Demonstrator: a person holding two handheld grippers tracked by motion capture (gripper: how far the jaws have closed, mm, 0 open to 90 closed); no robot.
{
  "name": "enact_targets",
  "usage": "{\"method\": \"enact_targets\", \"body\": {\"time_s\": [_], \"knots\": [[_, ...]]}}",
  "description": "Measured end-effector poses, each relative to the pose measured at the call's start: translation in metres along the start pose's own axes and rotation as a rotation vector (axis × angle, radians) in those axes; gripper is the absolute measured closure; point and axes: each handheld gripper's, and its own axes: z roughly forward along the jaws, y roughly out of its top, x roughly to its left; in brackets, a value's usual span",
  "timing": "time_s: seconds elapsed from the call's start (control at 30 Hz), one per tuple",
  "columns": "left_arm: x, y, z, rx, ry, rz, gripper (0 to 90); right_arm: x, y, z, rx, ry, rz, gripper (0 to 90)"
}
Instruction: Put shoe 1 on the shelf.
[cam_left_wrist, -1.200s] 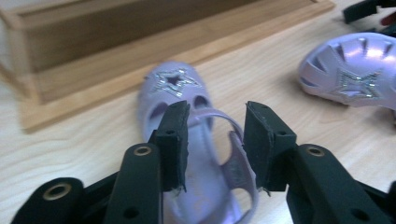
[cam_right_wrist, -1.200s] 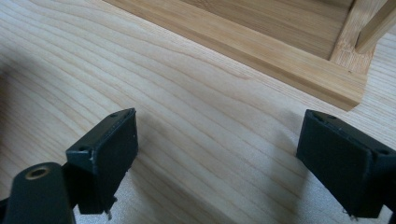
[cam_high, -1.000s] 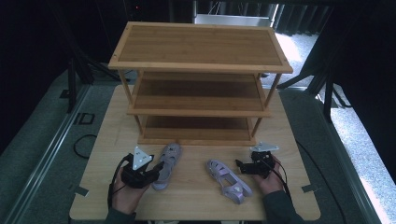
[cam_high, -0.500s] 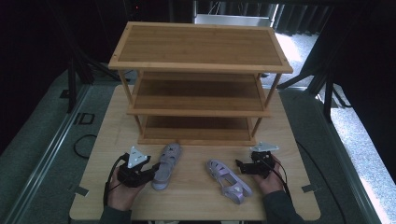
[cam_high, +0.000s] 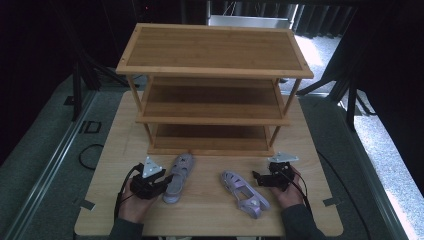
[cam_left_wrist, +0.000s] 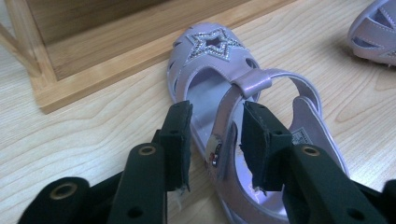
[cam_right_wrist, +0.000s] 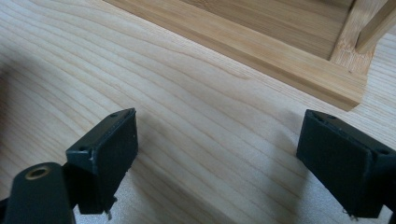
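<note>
Left gripper jaws, just been closing, straddle the left lilac sandal wall, seemingly not yet pinching; thin wall may slip. Right gripper gapes empty.

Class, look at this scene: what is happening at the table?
A person works two grippers by a wooden shelf rack. The left gripper has just been closing its jaws around the side strap of a lilac sandal, not yet clamped. The right gripper rests open beside the second sandal.
</note>
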Motion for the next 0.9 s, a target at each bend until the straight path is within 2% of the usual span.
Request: {"method": "enact_targets", "body": {"time_s": [0.1,0.2,0.37,0.4,0.5,0.7,0.9], "knots": [[0.000,0.000,0.002,0.004,-0.006,0.002,67.0,0.000,0.000,0.000,0.000,0.000,0.000,12.1],[-0.002,0.002,0.007,0.015,-0.019,0.023,68.9,0.000,0.000,0.000,0.000,0.000,0.000,12.1],[-0.001,0.006,0.015,0.033,-0.013,0.030,74.4,0.000,0.000,0.000,0.000,0.000,0.000,12.1],[-0.002,0.008,0.016,0.030,-0.026,0.037,76.7,0.000,0.000,0.000,0.000,0.000,0.000,12.1],[-0.004,0.010,0.015,0.028,-0.016,0.062,80.9,0.000,0.000,0.000,0.000,0.000,0.000,12.1],[-0.005,0.013,0.012,0.004,-0.014,0.059,82.6,0.000,0.000,0.000,0.000,0.000,0.000,12.1],[0.000,0.018,0.006,-0.021,-0.048,0.034,83.1,0.000,0.000,0.000,0.000,0.000,0.000,12.1]]}}
